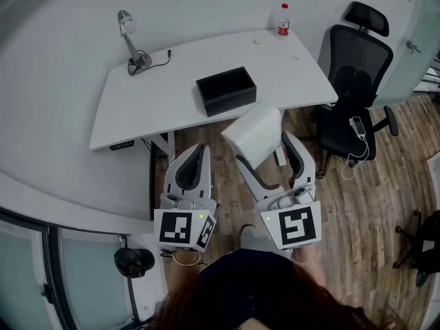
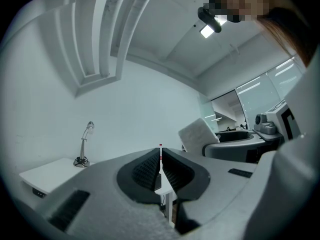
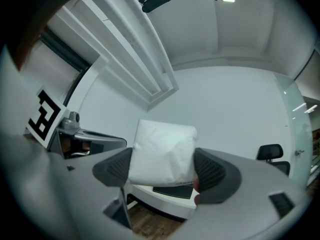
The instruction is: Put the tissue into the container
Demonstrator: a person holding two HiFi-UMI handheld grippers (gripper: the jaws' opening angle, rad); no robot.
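A white tissue pack [image 1: 256, 135] is clamped between the jaws of my right gripper [image 1: 265, 146], held in the air just in front of the white desk [image 1: 172, 95]. In the right gripper view the tissue pack [image 3: 162, 153] fills the gap between the dark pads [image 3: 212, 170]. The black open container [image 1: 226, 91] sits on the middle of the desk, beyond the pack. My left gripper [image 1: 199, 158] is shut on nothing, its jaws pressed together, to the left of the pack. In the left gripper view the left gripper [image 2: 160, 168] points toward the desk and the tissue pack [image 2: 197, 134] shows at right.
A desk lamp [image 1: 132, 43] stands at the desk's back left and a red-capped bottle [image 1: 282, 20] at its back right. A black office chair [image 1: 354, 95] stands right of the desk on the wooden floor. A glass partition [image 1: 62, 267] runs along the lower left.
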